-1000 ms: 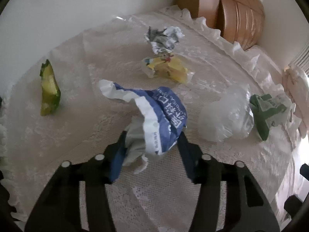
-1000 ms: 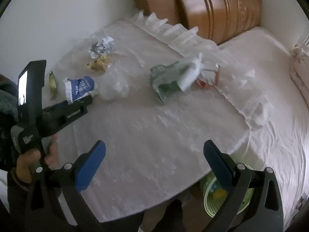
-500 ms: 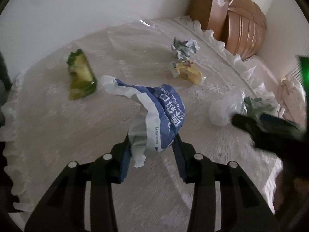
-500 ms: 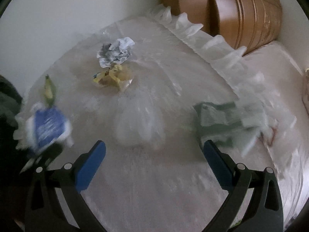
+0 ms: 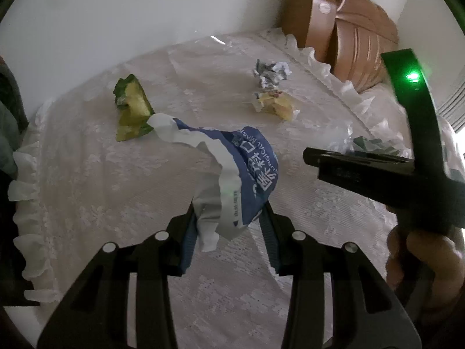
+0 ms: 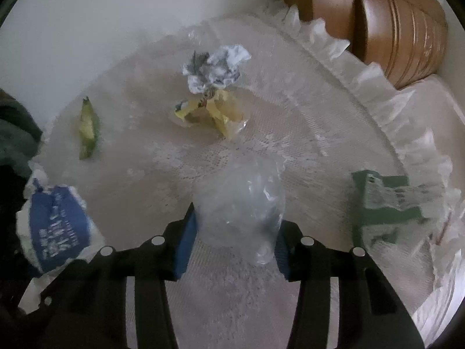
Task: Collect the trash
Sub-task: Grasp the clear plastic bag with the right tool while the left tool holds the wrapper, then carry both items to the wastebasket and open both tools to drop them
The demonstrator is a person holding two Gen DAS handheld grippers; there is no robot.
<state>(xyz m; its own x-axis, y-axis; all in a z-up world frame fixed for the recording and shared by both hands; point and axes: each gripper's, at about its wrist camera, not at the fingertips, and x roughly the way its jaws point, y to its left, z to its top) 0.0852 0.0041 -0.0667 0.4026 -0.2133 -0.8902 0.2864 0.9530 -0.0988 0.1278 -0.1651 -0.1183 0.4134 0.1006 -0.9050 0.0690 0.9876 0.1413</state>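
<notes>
My left gripper (image 5: 229,226) is shut on a crumpled blue and white mask wrapper (image 5: 241,171) and holds it above the table; the wrapper also shows in the right wrist view (image 6: 56,226). My right gripper (image 6: 235,229) has closed around a clear plastic bag (image 6: 241,200) on the lace tablecloth (image 6: 290,151), pads at both its sides. On the table lie a green-yellow wrapper (image 5: 130,107), a yellow wrapper (image 5: 274,103), a grey-white paper ball (image 5: 270,72) and a green packet (image 6: 386,203).
The round table has a frilled cloth edge (image 6: 377,93). A brown wooden headboard (image 5: 343,32) stands behind it at the right. A white wall (image 5: 145,8) lies behind the table. The right gripper's body (image 5: 377,171) shows in the left wrist view.
My right gripper moved forward to the clear bag and closed from wide open onto it. My left gripper pulled back and left a little, still holding the blue wrapper.
</notes>
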